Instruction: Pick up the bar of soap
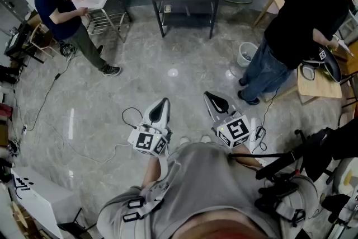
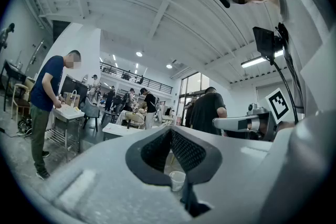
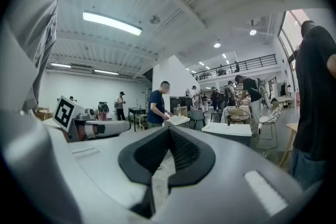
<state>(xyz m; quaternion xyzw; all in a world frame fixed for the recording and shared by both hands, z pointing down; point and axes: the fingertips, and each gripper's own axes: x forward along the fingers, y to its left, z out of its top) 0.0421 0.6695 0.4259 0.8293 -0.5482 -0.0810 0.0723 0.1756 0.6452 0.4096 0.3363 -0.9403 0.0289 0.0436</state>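
fingers closed, empty, on left gripper and right gripper | held level, lower centre, likely idle: no soap in view

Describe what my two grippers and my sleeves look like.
The left gripper and right gripper are both light grey tapered shells, and both have black textured pads inside. Each carries a white marker cube printed with black square patterns. You wear a grey top with short sleeves.
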